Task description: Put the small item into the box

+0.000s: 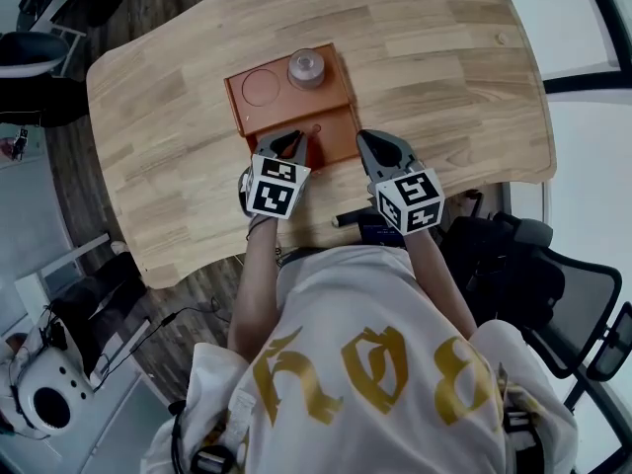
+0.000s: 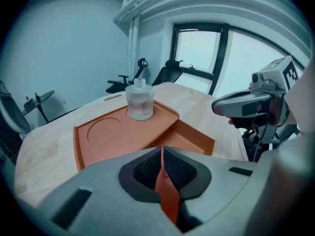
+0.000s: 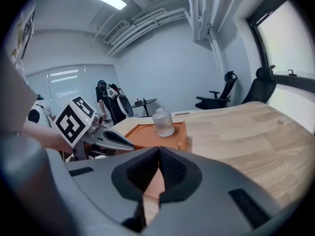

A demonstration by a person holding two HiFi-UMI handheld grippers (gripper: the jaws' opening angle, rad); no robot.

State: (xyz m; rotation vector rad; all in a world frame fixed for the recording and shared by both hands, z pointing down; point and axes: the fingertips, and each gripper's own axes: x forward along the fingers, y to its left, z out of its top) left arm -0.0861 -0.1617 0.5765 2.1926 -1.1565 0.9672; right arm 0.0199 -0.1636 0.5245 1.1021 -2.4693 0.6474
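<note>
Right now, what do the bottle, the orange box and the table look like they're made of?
The bottle looks like clear glass, see-through. The orange box seems smooth matte plastic, with a moulded ring. The table is pale wood, grain showing.

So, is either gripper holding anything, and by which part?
Nothing seen held: left gripper and right gripper are both shut, orange box showing behind their jaws.

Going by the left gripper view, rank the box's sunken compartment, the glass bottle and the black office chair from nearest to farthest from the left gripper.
From the left gripper:
1. Sunken compartment, just ahead, slightly right.
2. Glass bottle, farther ahead on the raised shelf.
3. Black office chair, beyond the table, in the background.
</note>
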